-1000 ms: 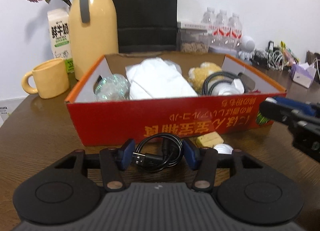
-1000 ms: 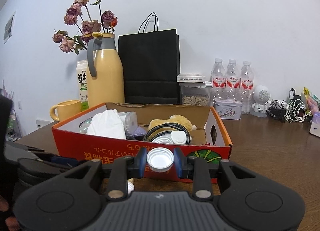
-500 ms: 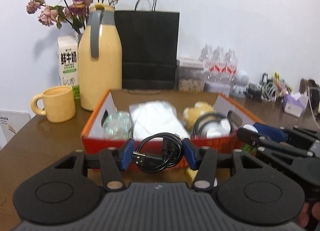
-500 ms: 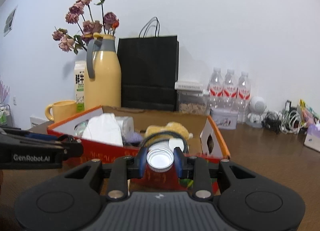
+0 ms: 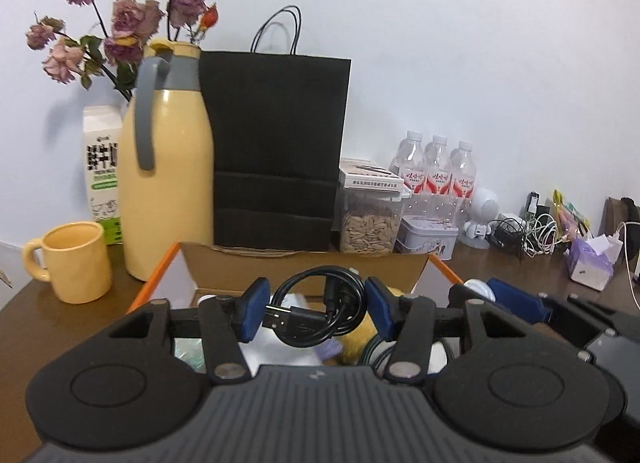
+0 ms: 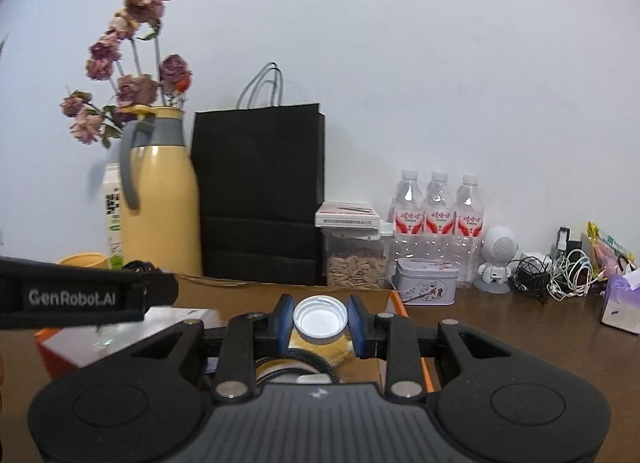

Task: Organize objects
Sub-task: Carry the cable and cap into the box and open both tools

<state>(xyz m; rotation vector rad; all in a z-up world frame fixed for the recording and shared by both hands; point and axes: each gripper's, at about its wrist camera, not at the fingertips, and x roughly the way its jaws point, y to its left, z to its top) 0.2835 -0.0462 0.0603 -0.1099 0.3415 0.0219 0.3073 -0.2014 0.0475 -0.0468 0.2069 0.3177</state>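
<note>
My left gripper [image 5: 316, 309] is shut on a coiled black USB cable [image 5: 320, 311], held above the open orange cardboard box [image 5: 304, 267]. My right gripper [image 6: 320, 321] is shut on a white bottle cap [image 6: 320, 319], also over the orange cardboard box [image 6: 60, 347]. Below the jaws lie a white cloth, a yellow plush toy [image 5: 356, 337] and a ribbed black hose [image 6: 300, 361] inside the box. The right gripper's blue fingertips [image 5: 516, 299] show at the right of the left wrist view; the left gripper's black side [image 6: 80, 297] crosses the left of the right wrist view.
Behind the box stand a yellow jug with dried flowers [image 5: 168, 191], a black paper bag [image 5: 276, 151], a milk carton [image 5: 102, 175] and a yellow mug [image 5: 74, 261]. Further right are a seed jar [image 5: 370, 219], a tin [image 5: 428, 237], three water bottles [image 5: 438, 171], tangled chargers [image 5: 532, 235] and a tissue pack [image 5: 590, 267].
Both grippers have risen and moved forward from in front of the box's red wall to above its opening. The cable and the cap stay gripped.
</note>
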